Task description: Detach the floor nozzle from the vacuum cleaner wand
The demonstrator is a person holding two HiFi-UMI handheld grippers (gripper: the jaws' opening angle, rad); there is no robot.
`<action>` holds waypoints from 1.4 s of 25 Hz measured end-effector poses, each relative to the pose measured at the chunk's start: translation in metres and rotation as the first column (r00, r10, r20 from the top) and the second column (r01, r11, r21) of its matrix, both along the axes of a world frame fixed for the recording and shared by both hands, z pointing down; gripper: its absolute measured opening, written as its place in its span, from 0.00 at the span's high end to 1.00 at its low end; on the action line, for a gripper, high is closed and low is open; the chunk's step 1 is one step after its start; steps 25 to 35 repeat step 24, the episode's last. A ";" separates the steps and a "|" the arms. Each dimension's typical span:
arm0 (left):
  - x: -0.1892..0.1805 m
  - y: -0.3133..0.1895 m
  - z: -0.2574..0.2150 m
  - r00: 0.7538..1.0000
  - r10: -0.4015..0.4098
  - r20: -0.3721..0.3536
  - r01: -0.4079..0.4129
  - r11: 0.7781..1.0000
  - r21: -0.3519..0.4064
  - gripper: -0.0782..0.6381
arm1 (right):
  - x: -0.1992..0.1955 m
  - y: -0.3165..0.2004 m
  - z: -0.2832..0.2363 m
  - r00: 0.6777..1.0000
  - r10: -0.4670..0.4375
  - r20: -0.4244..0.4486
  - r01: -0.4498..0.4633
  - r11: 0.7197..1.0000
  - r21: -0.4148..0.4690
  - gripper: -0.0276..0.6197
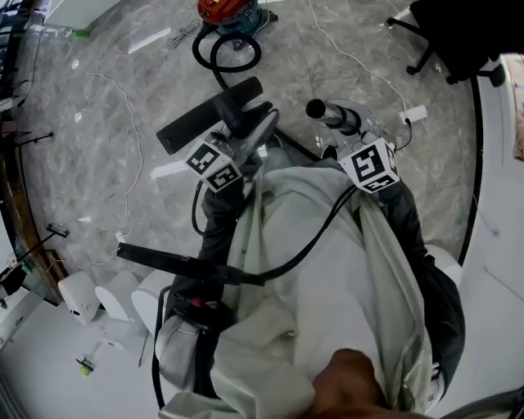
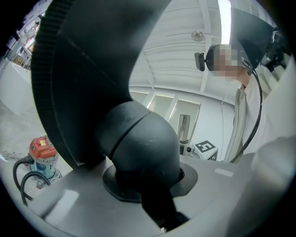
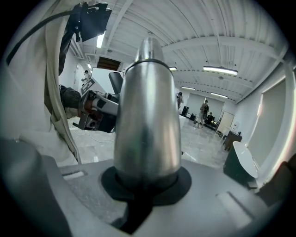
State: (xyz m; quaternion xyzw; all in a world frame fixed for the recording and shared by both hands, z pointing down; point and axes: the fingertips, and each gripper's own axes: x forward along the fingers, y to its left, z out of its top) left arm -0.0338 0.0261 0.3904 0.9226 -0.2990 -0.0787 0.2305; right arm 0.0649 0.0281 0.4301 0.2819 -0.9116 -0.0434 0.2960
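A grey marbled floor (image 1: 98,164) fills the head view, and the person's pale coat (image 1: 327,278) covers the lower middle.

The black floor nozzle (image 1: 209,119) is held up off the floor on the left, with its long body slanting across the view. In the left gripper view its ribbed underside (image 2: 92,69) looms close, and its rounded elbow neck (image 2: 143,143) runs down into the jaws. The left tool (image 2: 148,185) is closed to a narrow gap around that neck and grips it firmly.

The shiny metal wand (image 1: 336,114) sits to the right of the nozzle. The two are apart, with bare floor showing between their ends. The right tool (image 3: 145,185) is clamped on the wand (image 3: 148,115), which rises straight out of its jaws.

A red vacuum cleaner (image 1: 225,12) stands on the floor at the top of the head view, with its black hose (image 1: 233,49) looped just beside it.

The only print visible is the black-and-white square markers on the left cube (image 1: 214,166) and the right cube (image 1: 370,166).
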 end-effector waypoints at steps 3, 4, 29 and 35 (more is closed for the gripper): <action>0.001 0.001 -0.003 1.000 0.001 -0.001 -0.001 1.000 0.006 0.77 | -0.005 0.004 -0.001 1.000 -0.007 -0.002 0.007 1.000 0.001 0.90; 0.002 0.002 -0.004 1.000 0.002 0.000 -0.002 1.000 0.007 0.77 | -0.006 0.005 0.000 1.000 -0.011 -0.004 0.011 1.000 0.001 0.90; 0.012 0.004 -0.009 1.000 0.023 -0.014 -0.022 1.000 0.012 0.77 | -0.009 0.009 0.004 0.999 -0.026 -0.032 0.026 1.000 -0.001 0.90; 0.012 0.004 -0.009 1.000 0.023 -0.014 -0.022 1.000 0.012 0.77 | -0.009 0.009 0.004 0.999 -0.026 -0.032 0.026 1.000 -0.001 0.90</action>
